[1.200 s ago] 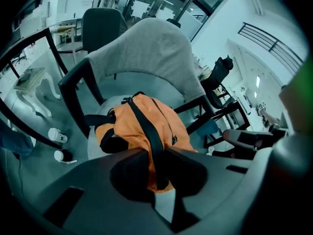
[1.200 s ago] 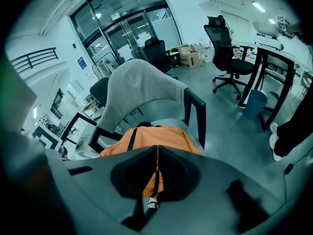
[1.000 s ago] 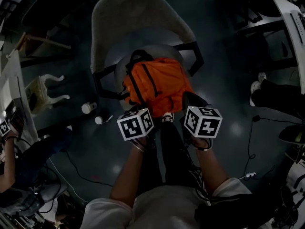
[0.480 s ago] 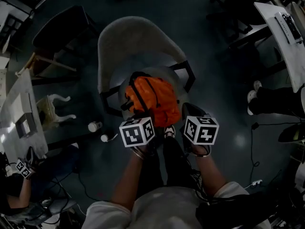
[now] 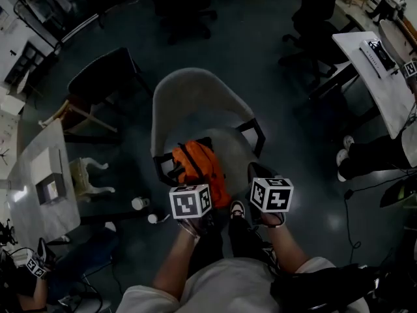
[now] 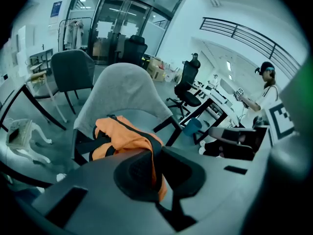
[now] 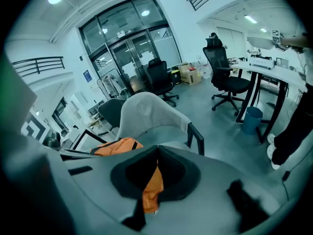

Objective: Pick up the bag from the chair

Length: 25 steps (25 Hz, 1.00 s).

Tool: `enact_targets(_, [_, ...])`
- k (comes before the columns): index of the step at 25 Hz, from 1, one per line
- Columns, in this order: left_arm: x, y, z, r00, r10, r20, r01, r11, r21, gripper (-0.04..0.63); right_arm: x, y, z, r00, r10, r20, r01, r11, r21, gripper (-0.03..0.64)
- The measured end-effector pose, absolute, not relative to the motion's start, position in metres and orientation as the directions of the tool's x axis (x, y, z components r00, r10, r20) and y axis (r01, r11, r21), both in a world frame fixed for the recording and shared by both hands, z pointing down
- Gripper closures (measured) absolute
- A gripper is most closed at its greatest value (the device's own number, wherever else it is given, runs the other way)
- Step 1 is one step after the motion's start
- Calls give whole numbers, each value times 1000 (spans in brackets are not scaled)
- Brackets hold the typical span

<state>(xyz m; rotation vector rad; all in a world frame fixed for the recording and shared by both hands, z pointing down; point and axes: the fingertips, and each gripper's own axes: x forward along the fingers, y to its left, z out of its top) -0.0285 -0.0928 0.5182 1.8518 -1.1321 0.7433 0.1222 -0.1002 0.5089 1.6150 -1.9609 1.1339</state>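
Note:
An orange bag (image 5: 195, 169) with black straps is over the front of the seat of a grey shell chair (image 5: 195, 100). Both grippers grip its near edge. My left gripper (image 5: 199, 191) is shut on orange fabric, which shows pinched between its pads in the left gripper view (image 6: 155, 168). My right gripper (image 5: 255, 175) is shut on another fold, and an orange strip (image 7: 153, 187) hangs out between its pads. The bag's bulk (image 6: 122, 136) hangs ahead of the jaws, in front of the chair back (image 6: 122, 89). Whether the bag still touches the seat is hidden.
A dark chair (image 5: 107, 77) stands left of the grey one. A white table (image 5: 39, 188), a small white stool (image 5: 88, 178) and two cups on the floor (image 5: 139, 203) lie to the left. On the right are a desk (image 5: 378, 77) and a person's legs (image 5: 378, 155).
The head view has pulled back and now takes in the whole chair. Both grippers have drawn the bag from the middle of the seat toward its front edge, nearer me.

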Motion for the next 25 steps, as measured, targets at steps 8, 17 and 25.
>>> enact_targets(8, [-49, -100, 454, 437, -474, 765, -881, -397, 257, 568, 105, -101, 468, -265, -694, 670, -944, 46, -326, 584])
enact_targets(17, [-57, -105, 408, 521, -519, 678, -828, -501, 252, 568, 92, -95, 429, -191, -764, 616, -958, 7, -288, 584])
enact_targets(25, [-43, -110, 385, 611, -498, 616, -752, -608, 254, 568, 108, -74, 408, -62, -806, 589, -959, -115, -259, 584])
